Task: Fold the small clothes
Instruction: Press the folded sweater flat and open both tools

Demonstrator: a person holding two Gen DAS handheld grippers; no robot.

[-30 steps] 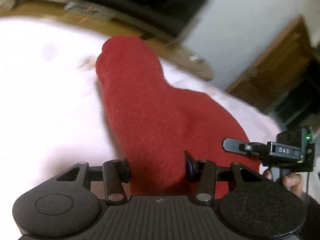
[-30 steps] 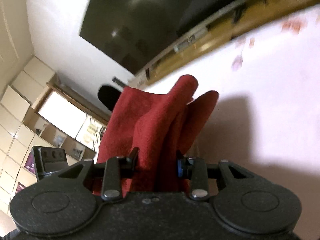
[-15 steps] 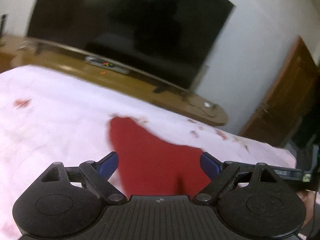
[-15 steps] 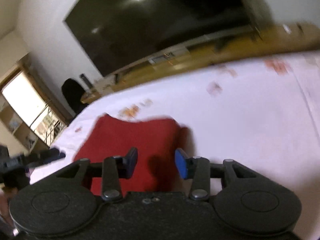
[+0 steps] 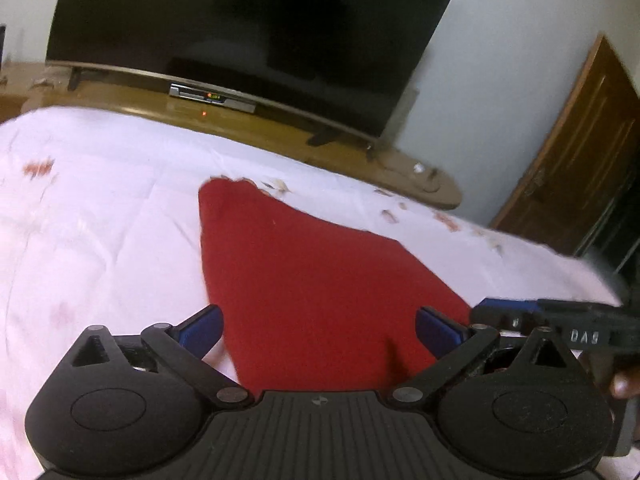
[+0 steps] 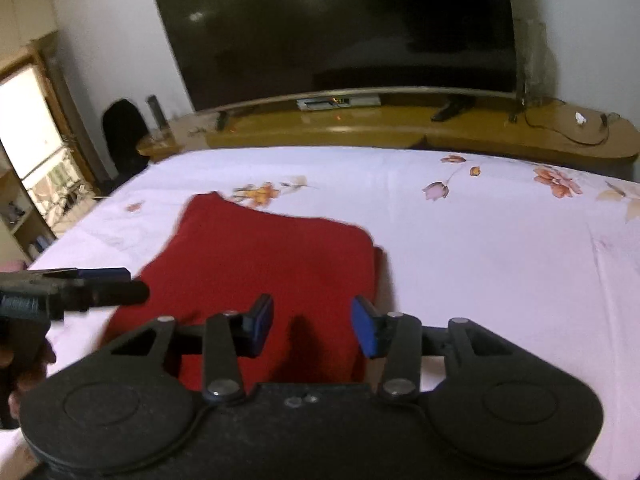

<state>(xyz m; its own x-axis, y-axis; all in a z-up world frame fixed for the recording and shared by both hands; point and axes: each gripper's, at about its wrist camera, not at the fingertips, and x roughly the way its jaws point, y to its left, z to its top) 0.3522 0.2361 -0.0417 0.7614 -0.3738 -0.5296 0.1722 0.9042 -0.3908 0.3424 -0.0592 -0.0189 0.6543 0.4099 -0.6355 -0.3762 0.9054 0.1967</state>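
Observation:
A small red garment point(image 5: 312, 280) lies flat on the pale floral bedsheet point(image 5: 100, 220); it also shows in the right wrist view point(image 6: 260, 264). My left gripper point(image 5: 318, 330) is open and empty, above the garment's near edge. My right gripper point(image 6: 312, 326) is open and empty, above the garment's near right part. The right gripper shows at the right edge of the left wrist view point(image 5: 560, 320). The left gripper shows at the left edge of the right wrist view point(image 6: 72, 290).
A large dark television point(image 6: 340, 28) stands on a long wooden console point(image 6: 400, 128) beyond the bed's far edge. A brown door point(image 5: 572, 168) is at the right. Shelves point(image 6: 28, 168) and a dark chair point(image 6: 124, 136) stand at the left.
Both grippers were shut on the lifted red garment; they have opened and let it go. It now lies flat on the sheet, and both grippers have drawn back and tilted up.

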